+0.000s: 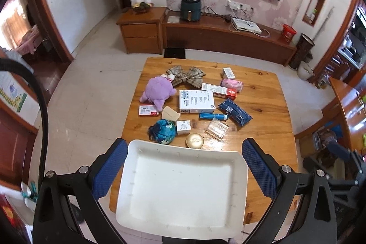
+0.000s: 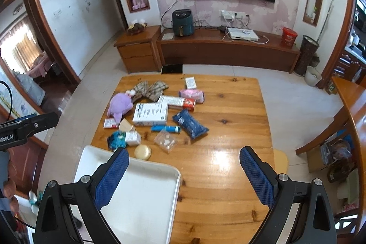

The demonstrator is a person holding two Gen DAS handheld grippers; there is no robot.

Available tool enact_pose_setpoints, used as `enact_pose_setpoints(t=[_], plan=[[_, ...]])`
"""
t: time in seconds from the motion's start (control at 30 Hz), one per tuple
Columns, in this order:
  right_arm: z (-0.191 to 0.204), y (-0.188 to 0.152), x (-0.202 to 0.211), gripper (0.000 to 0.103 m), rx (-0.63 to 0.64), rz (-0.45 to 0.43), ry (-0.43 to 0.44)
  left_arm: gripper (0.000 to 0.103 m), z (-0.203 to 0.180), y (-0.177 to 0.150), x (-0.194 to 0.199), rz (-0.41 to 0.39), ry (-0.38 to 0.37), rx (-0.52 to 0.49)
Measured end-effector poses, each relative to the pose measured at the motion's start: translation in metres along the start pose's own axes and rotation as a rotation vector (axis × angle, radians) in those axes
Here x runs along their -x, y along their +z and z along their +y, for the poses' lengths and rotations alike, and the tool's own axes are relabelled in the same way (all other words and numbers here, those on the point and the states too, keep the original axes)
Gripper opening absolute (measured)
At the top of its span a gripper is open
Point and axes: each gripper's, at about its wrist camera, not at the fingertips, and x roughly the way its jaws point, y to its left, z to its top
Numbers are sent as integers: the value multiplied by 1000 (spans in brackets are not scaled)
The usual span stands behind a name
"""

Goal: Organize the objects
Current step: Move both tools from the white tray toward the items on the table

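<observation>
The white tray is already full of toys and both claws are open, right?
Not quite. The white rectangular plastic tray is empty; the left wrist view shows its bare bottom. The purple plush toy sits on the wooden table. The left claw and right claw are open.

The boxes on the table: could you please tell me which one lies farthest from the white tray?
The small white box at the table's far edge, beyond the pink packet. The large white box and the red-ended carton lie nearer the tray.
</observation>
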Motion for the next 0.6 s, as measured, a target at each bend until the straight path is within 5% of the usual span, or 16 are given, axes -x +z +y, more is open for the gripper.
enact_pose_setpoints(t=[0.13, 0.33, 0.6], plan=[[3, 17, -6, 98, -21, -6, -19, 100, 10, 21, -11, 41, -76, 0], [9, 46, -22, 98, -35, -11, -61, 100, 21, 56, -23, 36, -25, -82], [18, 74, -64, 98, 11, -4, -129, 101, 40, 95, -60, 61, -49, -149]])
